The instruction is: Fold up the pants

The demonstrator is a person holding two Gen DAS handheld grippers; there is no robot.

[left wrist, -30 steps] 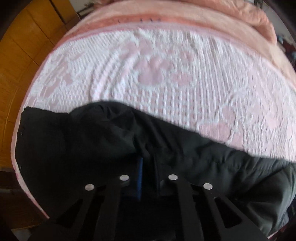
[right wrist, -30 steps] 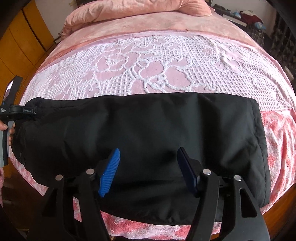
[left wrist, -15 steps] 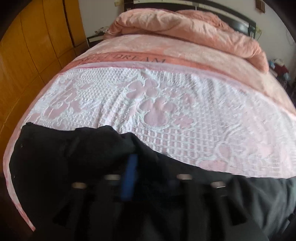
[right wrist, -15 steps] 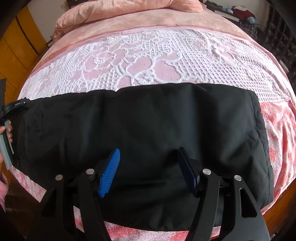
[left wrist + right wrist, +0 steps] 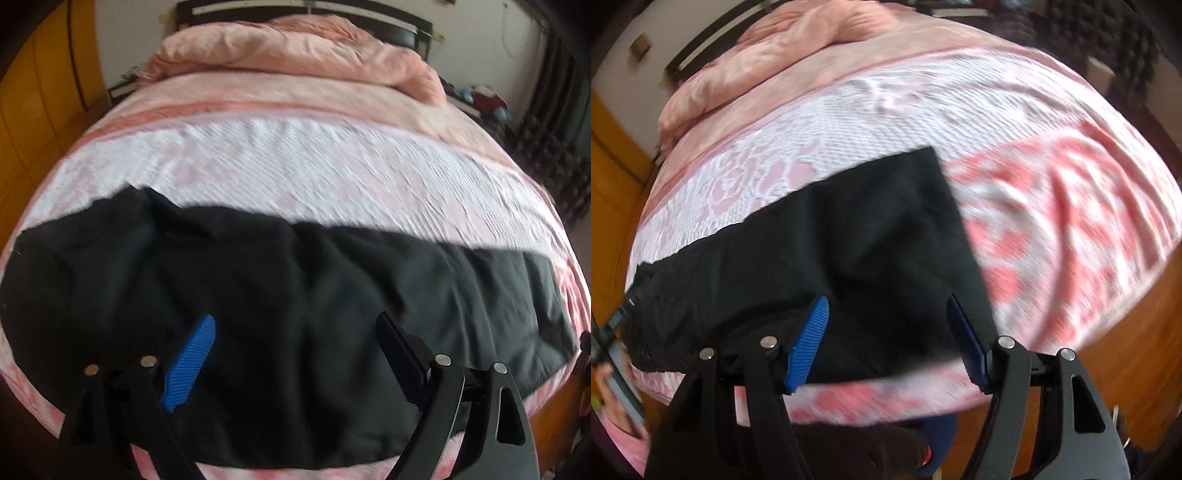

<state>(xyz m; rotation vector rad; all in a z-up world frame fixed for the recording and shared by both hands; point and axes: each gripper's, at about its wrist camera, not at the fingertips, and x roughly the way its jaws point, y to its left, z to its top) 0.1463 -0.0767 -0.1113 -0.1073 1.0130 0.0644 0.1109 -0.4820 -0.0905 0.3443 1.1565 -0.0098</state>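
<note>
Black pants point(image 5: 295, 295) lie flat across the near edge of the bed point(image 5: 314, 177), folded into a long band; left end looks bunched and wrinkled, right end squarer, with a clean corner in the right wrist view point(image 5: 849, 258).

Left gripper point(image 5: 295, 354): jaws opening, already wide apart, nothing between them, hanging above the middle of the band. Blue pad on one finger, dark pad on the other.

Right gripper point(image 5: 886, 332): jaws apart, nothing clamped, over the near hem close to the band's right end. No pad presses cloth in either view.

Both frames are motion-blurred, so how many layers the band has is hard to say; probably legs stacked already.

Likely step: regrasp for the next fold, end over end.

How to do it well:
- Pinch all layers at each corner, not only the top one.
- Flatten the bunched left end first, or the wrinkle gets locked in.
- Lift both corners level, carry them over together, and match edges before letting go.
- Keep cloth away from the bed edge; the near hem sits close to it and could slide off.

A hand point(image 5: 613, 380) with the other tool shows at the left of the right wrist view.
</note>
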